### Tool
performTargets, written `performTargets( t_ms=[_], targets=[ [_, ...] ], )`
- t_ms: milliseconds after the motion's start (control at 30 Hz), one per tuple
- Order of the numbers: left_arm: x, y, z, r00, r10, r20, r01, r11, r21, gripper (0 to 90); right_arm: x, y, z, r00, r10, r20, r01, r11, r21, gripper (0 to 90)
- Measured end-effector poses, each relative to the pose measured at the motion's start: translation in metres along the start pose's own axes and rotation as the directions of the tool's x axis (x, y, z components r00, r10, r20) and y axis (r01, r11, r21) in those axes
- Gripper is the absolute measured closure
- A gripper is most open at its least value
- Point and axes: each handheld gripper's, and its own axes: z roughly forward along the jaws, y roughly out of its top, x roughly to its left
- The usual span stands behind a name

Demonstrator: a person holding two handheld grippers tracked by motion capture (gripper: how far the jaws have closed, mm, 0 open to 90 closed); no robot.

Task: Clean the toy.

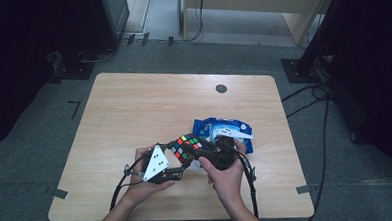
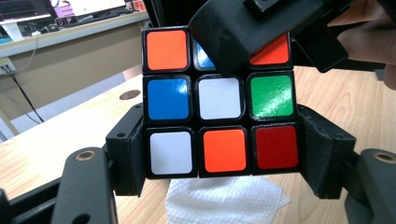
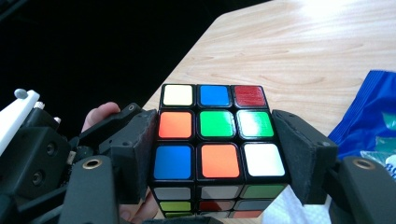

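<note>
- High view: a person's two hands meet low over a pale wooden surface (image 1: 134, 108). The left tool (image 1: 179, 169) and the right tool (image 1: 198, 151) both close on a scrambled puzzle cube (image 1: 186, 145), held between them just above the surface. A blue packet (image 1: 209, 126) lies just beyond the right tool.
- Left gripper view: the cube (image 2: 219, 100) sits squarely between this tool's two black jaws, which press its left and right sides at the bottom and middle rows. The other tool's jaw covers part of the top row. A white paper napkin (image 2: 229, 200) lies below the cube on the surface.
- Right gripper view: this tool's jaws clamp the cube (image 3: 217, 133) on opposite sides, at the middle and lower rows. The blue packet (image 3: 373, 121) is to the tool's right.
- Handling, as a judgement: the cube looks rigid, light and glossy, so slippery. Flat opposite faces give the surest hold; its layers may twist under uneven pressure.
</note>
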Motion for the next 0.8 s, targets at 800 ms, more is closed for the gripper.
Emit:
performTargets(
  t_ms=[800],
  targets=[
    [0.002, 0.004, -0.005, 0.9943, -0.094, -0.05, 0.093, 0.9953, -0.03, 34.2, 0.003, -0.012, 0.009, 0.9995, 0.0, -0.03, -0.001, 0.999, -0.042, 34.4]
  ],
)
